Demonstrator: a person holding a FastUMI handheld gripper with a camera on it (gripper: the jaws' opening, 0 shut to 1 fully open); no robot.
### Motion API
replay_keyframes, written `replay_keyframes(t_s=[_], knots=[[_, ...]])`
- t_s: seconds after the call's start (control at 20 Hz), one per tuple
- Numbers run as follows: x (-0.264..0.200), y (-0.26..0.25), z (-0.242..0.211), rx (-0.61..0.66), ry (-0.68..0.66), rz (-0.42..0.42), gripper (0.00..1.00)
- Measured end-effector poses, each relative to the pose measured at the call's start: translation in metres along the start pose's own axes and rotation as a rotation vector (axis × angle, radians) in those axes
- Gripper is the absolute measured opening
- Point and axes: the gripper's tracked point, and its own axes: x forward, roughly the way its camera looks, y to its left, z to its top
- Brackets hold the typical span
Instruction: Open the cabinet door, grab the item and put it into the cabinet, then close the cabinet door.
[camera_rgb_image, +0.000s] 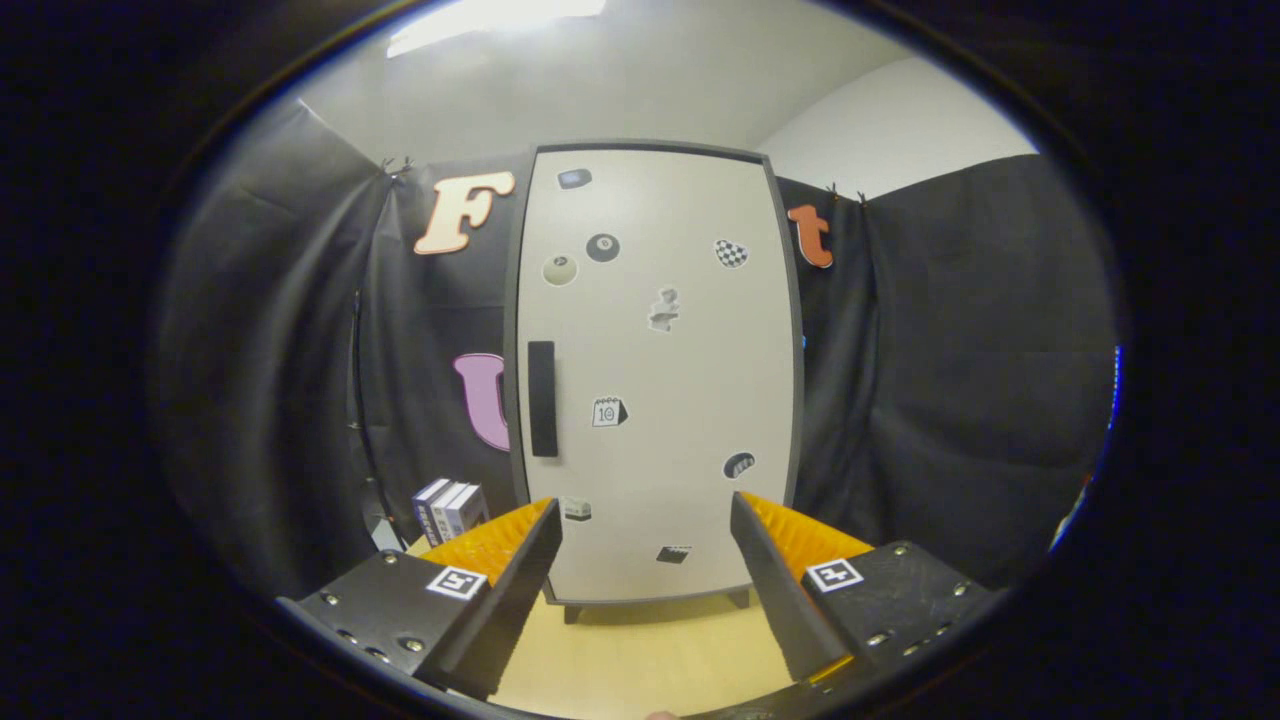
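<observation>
Claw (645, 525) agape before smooth rectangular cabinet (655, 370)

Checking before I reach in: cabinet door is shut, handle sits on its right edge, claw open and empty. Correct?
Not quite. In the gripper view the handle sits near the left edge of the cabinet door, not the right. The door is shut, and the claw is open and empty, short of it.

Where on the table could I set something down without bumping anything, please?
The bare wooden table between the open claw and the foot of the closed cabinet is free; the claw holds nothing. It is tighter beside the cabinet's handle side, where small boxes stand against the cloth wall.
</observation>
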Motion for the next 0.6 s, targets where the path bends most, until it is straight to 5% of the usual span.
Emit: replay_keyframes(t_s=[0.6], knots=[[-0.0107, 0.001, 0.0014, 0.027, -0.003, -0.016, 1.0]])
